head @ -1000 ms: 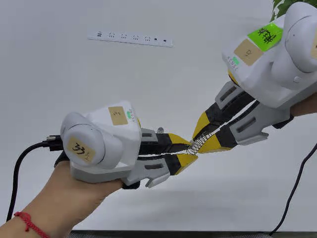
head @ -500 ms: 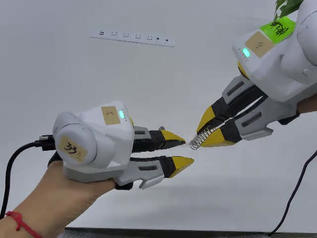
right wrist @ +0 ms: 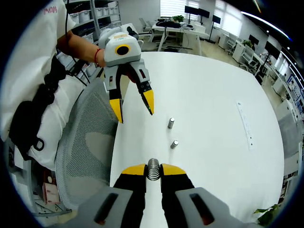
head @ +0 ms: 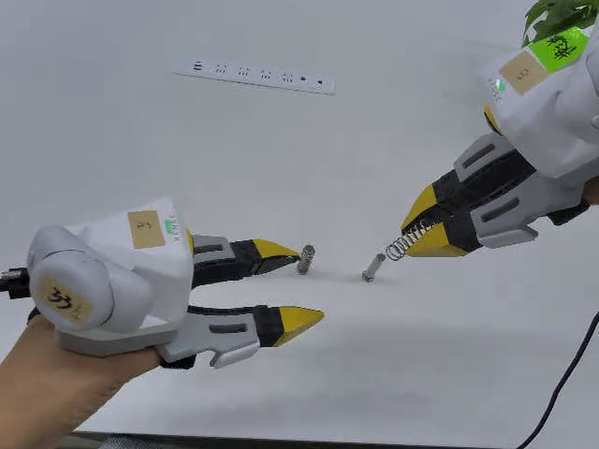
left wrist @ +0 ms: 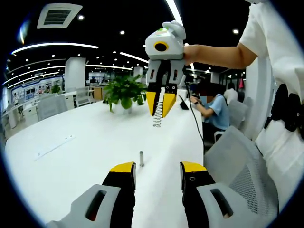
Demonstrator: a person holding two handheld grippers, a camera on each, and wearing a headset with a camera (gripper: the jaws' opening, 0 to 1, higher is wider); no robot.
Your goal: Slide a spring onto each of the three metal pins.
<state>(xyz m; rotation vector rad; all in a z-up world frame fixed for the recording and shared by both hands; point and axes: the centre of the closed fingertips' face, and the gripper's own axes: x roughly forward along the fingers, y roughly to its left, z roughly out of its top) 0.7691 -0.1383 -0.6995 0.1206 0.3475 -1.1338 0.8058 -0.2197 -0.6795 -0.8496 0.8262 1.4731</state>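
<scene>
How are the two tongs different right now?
The left tongs are wide open and hold nothing; the right tongs are shut on a spring. The left tongs point across the table; the right tongs tilt down toward it from higher up. Both have yellow and black tips.

left gripper (head: pixel 310 285): jaws apart | right gripper (head: pixel 408 239): jaws clamped, raised

I worked at a long white table (head: pixel 281 140), with a white power strip (head: pixel 254 75) lying flat on its far side. A potted plant (left wrist: pixel 124 92) stood at one end. A grey mesh chair (right wrist: pixel 83 142) sat against the edge. Strip lights (left wrist: pixel 52 46) and a ceiling vent (left wrist: pixel 58 15) were overhead. Desks (right wrist: pixel 175 28) stood beyond, below bright windows (right wrist: pixel 173 7).
</scene>
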